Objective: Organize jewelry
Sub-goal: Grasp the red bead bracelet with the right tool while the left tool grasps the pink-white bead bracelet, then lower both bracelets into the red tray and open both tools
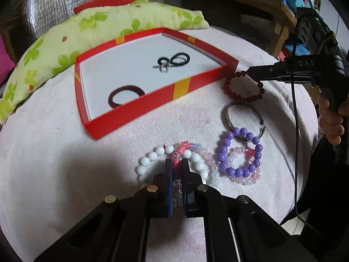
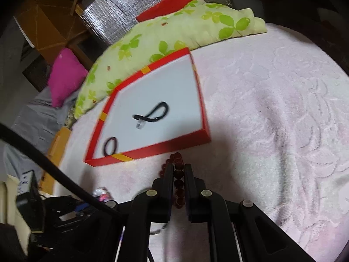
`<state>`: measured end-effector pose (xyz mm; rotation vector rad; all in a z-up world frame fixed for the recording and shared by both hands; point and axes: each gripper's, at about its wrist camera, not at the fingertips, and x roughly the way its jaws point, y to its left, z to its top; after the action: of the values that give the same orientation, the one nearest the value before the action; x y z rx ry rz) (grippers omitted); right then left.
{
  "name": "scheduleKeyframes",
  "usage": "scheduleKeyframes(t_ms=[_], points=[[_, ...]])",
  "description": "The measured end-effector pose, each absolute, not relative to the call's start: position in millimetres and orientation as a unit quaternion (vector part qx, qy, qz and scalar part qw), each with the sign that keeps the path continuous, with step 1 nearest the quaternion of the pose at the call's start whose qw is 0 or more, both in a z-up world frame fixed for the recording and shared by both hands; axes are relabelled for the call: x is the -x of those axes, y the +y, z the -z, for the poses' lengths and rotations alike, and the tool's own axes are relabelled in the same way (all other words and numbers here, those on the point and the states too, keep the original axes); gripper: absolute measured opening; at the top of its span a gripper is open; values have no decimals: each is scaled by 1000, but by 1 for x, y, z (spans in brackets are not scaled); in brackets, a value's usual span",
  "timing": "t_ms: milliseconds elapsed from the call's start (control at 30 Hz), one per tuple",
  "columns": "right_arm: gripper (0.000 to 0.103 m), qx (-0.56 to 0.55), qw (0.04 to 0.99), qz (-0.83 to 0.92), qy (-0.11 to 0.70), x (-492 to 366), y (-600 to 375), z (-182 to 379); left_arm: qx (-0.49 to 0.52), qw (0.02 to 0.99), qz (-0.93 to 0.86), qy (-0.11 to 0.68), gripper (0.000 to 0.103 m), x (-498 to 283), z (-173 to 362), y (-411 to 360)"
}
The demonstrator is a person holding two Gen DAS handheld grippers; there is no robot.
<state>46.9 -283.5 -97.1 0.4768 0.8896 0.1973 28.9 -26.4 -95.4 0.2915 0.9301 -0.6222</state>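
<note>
A red box (image 1: 139, 118) with a white floor lies on a pale pink blanket; it also shows in the right wrist view (image 2: 152, 148). Inside lie a black cord with a clear bead (image 1: 172, 62) and a dark red ring (image 1: 126, 97). My left gripper (image 1: 177, 163) is shut on a pink spiral bracelet (image 1: 183, 148) lying over a white bead bracelet (image 1: 150, 159). My right gripper (image 2: 178, 168) is shut on a dark red bead bracelet (image 2: 177, 183), which also shows in the left wrist view (image 1: 242, 93), just beside the box. A purple bead bracelet (image 1: 240, 152) and a metal bangle (image 1: 244, 120) lie nearby.
A green leaf-print pillow (image 1: 87, 28) lies behind the box, with a red cushion (image 1: 109, 0) behind it. A magenta cushion (image 2: 65, 74) sits at the left. A clear pink bead bracelet (image 1: 237, 174) lies under the purple one. A black cable (image 1: 294, 131) hangs from the right gripper.
</note>
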Motion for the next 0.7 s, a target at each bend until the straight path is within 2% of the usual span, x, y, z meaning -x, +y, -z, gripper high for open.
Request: scheduleKeyframes(t_ms=[333, 700], points=[[10, -298, 866, -160, 368, -40, -288, 76, -47, 874, 313, 368, 7, -29, 48, -2], [10, -313, 871, -175, 336, -56, -283, 55, -29, 887, 309, 342, 7, -52, 27, -2]])
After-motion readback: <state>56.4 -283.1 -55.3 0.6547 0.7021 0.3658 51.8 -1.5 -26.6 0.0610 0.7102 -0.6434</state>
